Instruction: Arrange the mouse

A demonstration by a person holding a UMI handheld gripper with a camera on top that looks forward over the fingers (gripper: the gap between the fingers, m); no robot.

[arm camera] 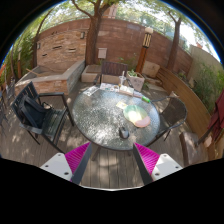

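Gripper: the gripper is held above wooden decking, short of the table; its fingers stand spread apart with nothing between them.
Pads: a magenta pad shows on the inner face of each finger.
Table: a round glass table stands just beyond the fingers, on a paved patio.
Mouse: a small dark mouse lies on the glass near the table's near edge, ahead of the fingers and well apart from them.
Mouse mat: a pale round mat lies just beyond the mouse; whether the two touch cannot be told.
Other items: small things lie on the far part of the table, too small to identify.
Chairs: a dark chair stands left of the table.
Background: a brick wall and a tree trunk stand behind.
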